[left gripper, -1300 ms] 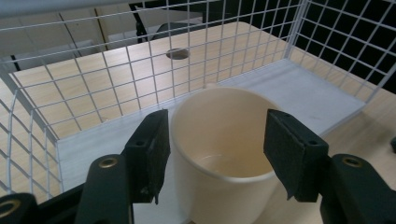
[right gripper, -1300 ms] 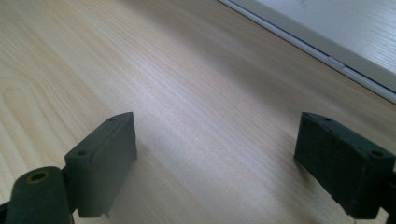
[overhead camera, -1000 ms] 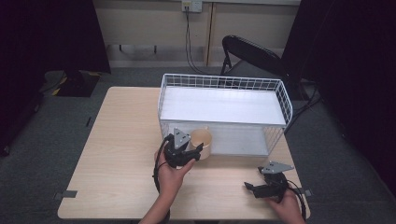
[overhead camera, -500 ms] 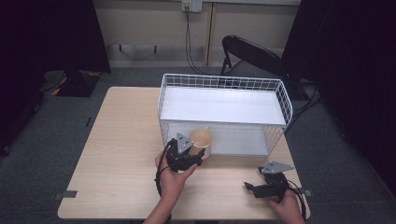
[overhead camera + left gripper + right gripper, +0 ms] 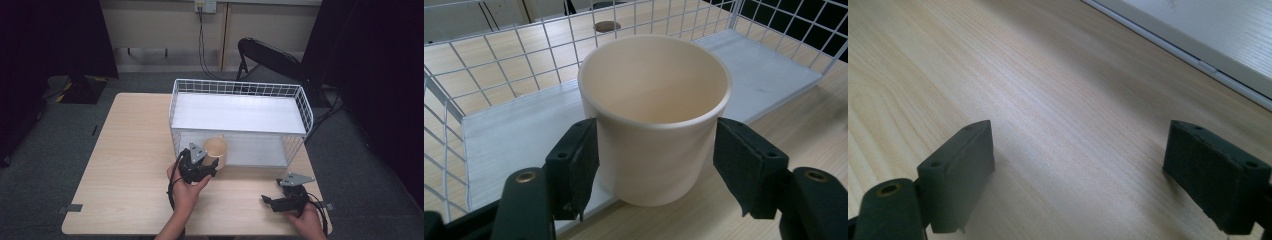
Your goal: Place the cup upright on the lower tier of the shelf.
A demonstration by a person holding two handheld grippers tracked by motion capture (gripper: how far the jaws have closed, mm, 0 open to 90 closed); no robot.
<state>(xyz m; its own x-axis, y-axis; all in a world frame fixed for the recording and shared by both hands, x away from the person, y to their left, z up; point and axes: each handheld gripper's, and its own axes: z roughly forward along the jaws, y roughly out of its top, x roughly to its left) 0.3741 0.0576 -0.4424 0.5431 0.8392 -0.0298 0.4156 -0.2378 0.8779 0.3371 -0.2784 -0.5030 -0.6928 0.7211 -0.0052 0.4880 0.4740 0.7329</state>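
A beige cup (image 5: 216, 148) stands upright between the jaws of my left gripper (image 5: 212, 163), at the front opening of the white wire basket (image 5: 239, 88). In the left gripper view both pads press the sides of the cup (image 5: 654, 95), and its base hangs over the front edge of the basket's white floor (image 5: 514, 135). The cup is empty. My right gripper (image 5: 268, 201) lies low over the table near the front right corner, held by a hand. Its jaws stand wide apart over bare wood in the right gripper view (image 5: 1078, 170).
The basket has a white upper shelf (image 5: 240, 112) and wire walls, and takes up the back right of the wooden table (image 5: 130, 150). A dark folding chair (image 5: 270, 57) stands behind the table. The table's left half is bare wood.
The cup in my left gripper has turned from lying tilted to upright, with its mouth facing up. The left hand has shifted only slightly. The right gripper has stayed still.
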